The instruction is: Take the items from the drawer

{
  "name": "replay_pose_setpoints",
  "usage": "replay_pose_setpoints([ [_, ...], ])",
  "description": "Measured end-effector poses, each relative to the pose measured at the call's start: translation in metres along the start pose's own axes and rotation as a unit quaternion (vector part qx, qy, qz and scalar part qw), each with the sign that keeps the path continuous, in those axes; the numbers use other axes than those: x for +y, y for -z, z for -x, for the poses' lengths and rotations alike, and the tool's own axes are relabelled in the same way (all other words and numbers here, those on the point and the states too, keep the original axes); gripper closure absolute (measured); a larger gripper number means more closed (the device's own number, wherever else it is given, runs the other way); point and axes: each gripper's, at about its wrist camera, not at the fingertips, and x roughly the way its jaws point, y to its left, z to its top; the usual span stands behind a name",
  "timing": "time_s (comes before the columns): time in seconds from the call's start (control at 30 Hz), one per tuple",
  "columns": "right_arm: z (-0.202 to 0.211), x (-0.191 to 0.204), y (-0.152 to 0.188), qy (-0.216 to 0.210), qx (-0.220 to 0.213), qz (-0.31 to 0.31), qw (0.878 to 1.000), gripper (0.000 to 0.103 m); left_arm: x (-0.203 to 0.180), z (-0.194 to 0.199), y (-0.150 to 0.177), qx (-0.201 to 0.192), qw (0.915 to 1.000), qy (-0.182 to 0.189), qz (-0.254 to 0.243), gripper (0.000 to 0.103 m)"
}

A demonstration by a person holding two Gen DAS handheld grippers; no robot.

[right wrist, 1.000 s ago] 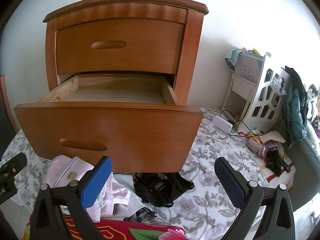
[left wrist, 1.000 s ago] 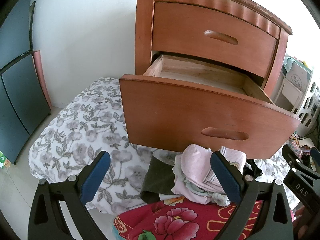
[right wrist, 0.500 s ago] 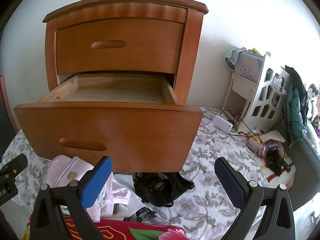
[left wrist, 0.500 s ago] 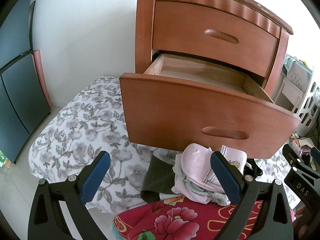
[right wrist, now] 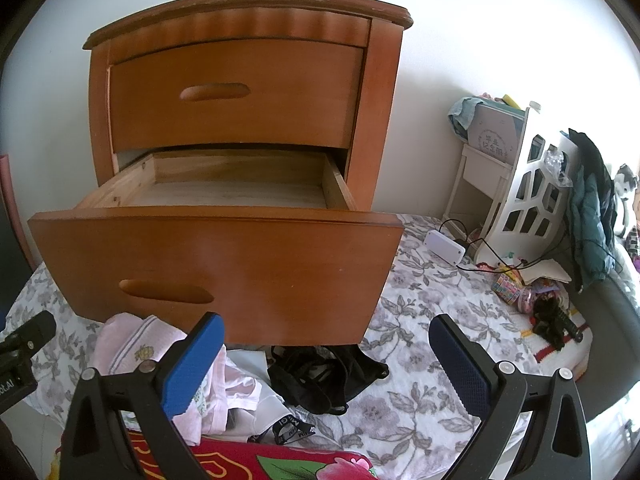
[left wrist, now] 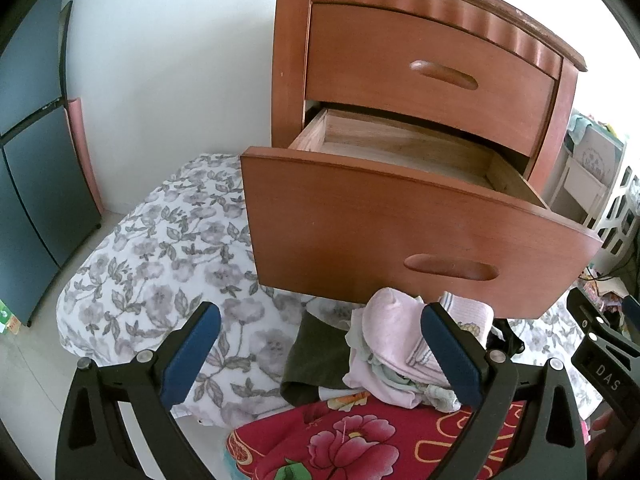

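Note:
A wooden nightstand [left wrist: 420,20] [right wrist: 240,16] stands on a floral bedspread. Its lower drawer [left wrist: 400,236] [right wrist: 224,264] is pulled out, and the bare wood floor inside shows no items. The upper drawer [right wrist: 236,96] is closed. In front of the drawer lies a heap of pink and pale clothes [left wrist: 392,344] [right wrist: 132,344], a dark green garment [left wrist: 316,356] and a black garment [right wrist: 324,376]. My left gripper [left wrist: 320,344] is open above the heap, holding nothing. My right gripper [right wrist: 326,352] is open over the black garment, also holding nothing.
A red flowered blanket [left wrist: 360,440] lies at the near edge. The floral bedspread [left wrist: 160,248] spreads left and right. A white shelf [right wrist: 520,200], a white box with cables [right wrist: 446,244] and small toys [right wrist: 520,288] sit to the right. A dark cabinet [left wrist: 28,160] stands at the left.
Both grippers stay open and almost still; the views shift only slightly. The clothes and the drawer have not moved.

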Motion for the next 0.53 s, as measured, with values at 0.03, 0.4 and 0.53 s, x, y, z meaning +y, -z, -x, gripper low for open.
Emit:
replay_pose_setpoints([
  [0.03,-0.0003,-0.0001,0.0004,0.0,0.0,-0.001,1.0,0.0,-0.0001,-0.0001,-0.0001,0.0,1.0,0.0,0.0,0.003],
  [0.4,0.0002,-0.0008,0.001,0.0,-0.002,-0.002,1.0,0.0,-0.0026,0.0031,-0.0005,-0.007,1.0,-0.001,-0.002,0.003],
  [0.53,0.0003,-0.0007,0.0009,0.0,-0.002,-0.002,1.0,0.0,-0.0022,0.005,-0.0013,-0.008,1.0,0.001,0.0,0.003],
])
